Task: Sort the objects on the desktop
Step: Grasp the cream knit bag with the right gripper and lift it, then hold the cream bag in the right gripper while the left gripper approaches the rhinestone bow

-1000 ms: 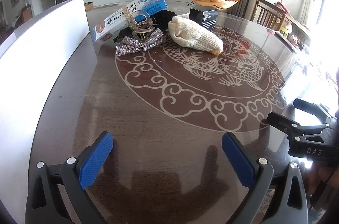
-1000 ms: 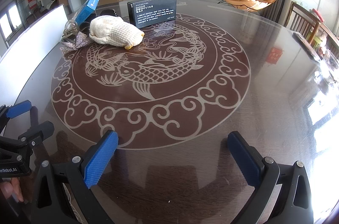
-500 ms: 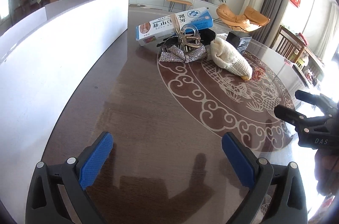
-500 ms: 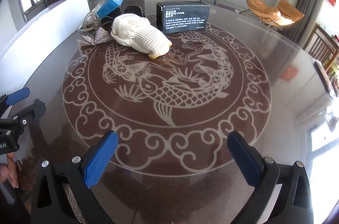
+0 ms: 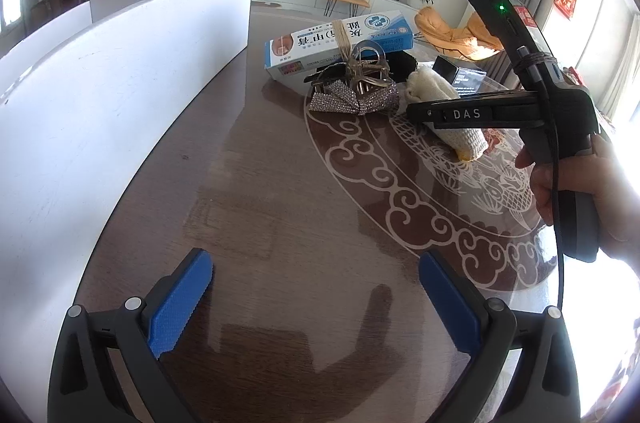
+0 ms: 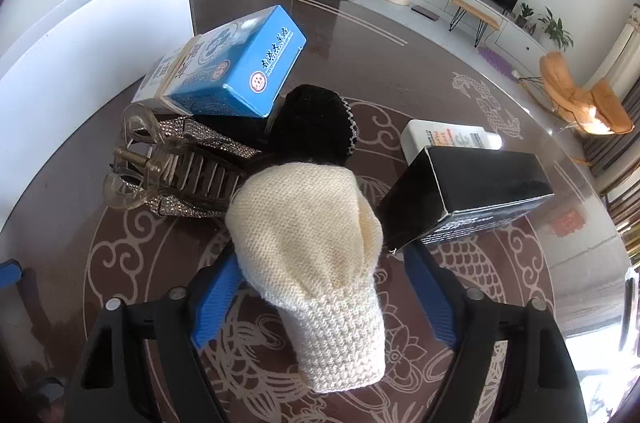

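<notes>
A cream knitted sock (image 6: 316,247) lies on the round table between the open blue pads of my right gripper (image 6: 324,297); the pads stand beside it, apart from it. Behind it lie a black knitted piece (image 6: 316,127), a clear hair claw clip (image 6: 168,163) on a rhinestone bow (image 6: 192,135), a blue-and-white box (image 6: 236,67), a black box (image 6: 468,195) and a white bottle (image 6: 448,139). My left gripper (image 5: 316,303) is open and empty over bare table. In the left wrist view the right gripper (image 5: 492,111) reaches over the sock (image 5: 452,119), beside the bow (image 5: 352,99) and box (image 5: 340,43).
A tall white panel (image 5: 112,83) runs along the table's left edge, also in the right wrist view (image 6: 80,55). The dark table (image 5: 280,207) has a carved fish medallion. The person's hand (image 5: 592,199) holds the right gripper at the right.
My right gripper has moved forward across the table to the pile and now straddles the cream sock. My left gripper has turned left toward the white panel.
</notes>
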